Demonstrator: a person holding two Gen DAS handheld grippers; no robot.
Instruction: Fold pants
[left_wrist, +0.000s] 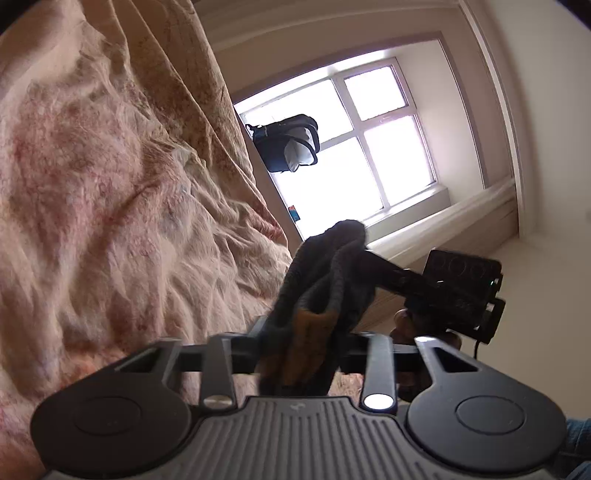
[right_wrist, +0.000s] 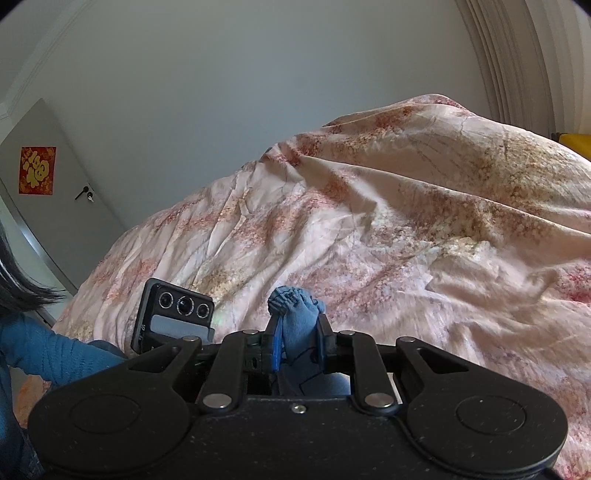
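The pants are blue denim and look dark against the window in the left wrist view. A bunched fold of the pants (left_wrist: 325, 280) rises between the jaws of my left gripper (left_wrist: 310, 343), which is shut on it; a tan patch shows in the fold and the cloth hides the fingertips. My right gripper (left_wrist: 365, 254) reaches in from the right and holds the top of the same fold. In the right wrist view my right gripper (right_wrist: 297, 332) is shut on a knot of blue denim, the pants (right_wrist: 297, 306), held above the bed.
A pink floral bedspread (right_wrist: 406, 221) fills the space ahead, rumpled and heaped at the back (left_wrist: 92, 166). A bright window (left_wrist: 369, 147) with a dark backpack (left_wrist: 288, 142) lies beyond. A door (right_wrist: 55, 192) stands at left, with the person's blue sleeve (right_wrist: 55, 350) beside the left gripper's phone (right_wrist: 173, 314).
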